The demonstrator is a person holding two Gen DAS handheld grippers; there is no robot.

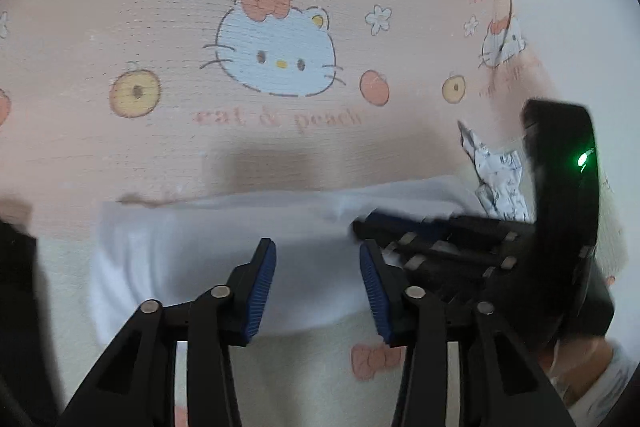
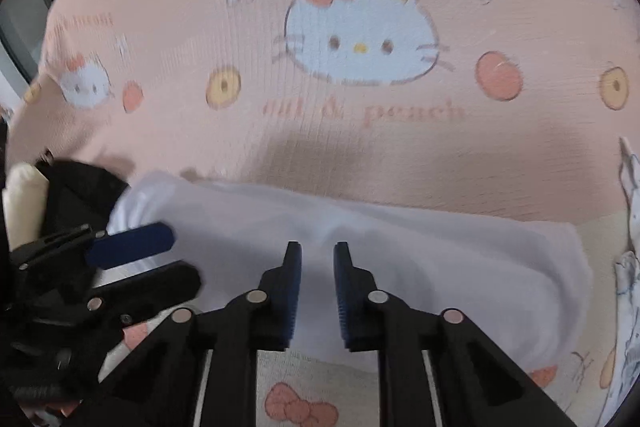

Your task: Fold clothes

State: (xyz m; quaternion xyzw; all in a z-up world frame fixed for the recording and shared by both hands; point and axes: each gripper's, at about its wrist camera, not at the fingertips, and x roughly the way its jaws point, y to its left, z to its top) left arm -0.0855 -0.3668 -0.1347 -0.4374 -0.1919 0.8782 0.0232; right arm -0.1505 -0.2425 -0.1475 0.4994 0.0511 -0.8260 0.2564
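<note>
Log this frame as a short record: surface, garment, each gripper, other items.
surface: pink cartoon-cat blanket
garment: white cloth, lying in a folded band on the blanket
left gripper: open, over the cloth, not gripping it
right gripper: open, narrow gap, over the cloth
other items: patterned fabric at the cloth's right end
fold state: cannot tell how far along

A pink blanket (image 1: 120, 147) printed with cartoon cat faces, peaches and flowers covers the supporting surface, with a cream band along its near edge. A white garment (image 2: 400, 259) lies flat on it, and a grey-patterned white cloth (image 1: 496, 171) lies just beside that.
</note>
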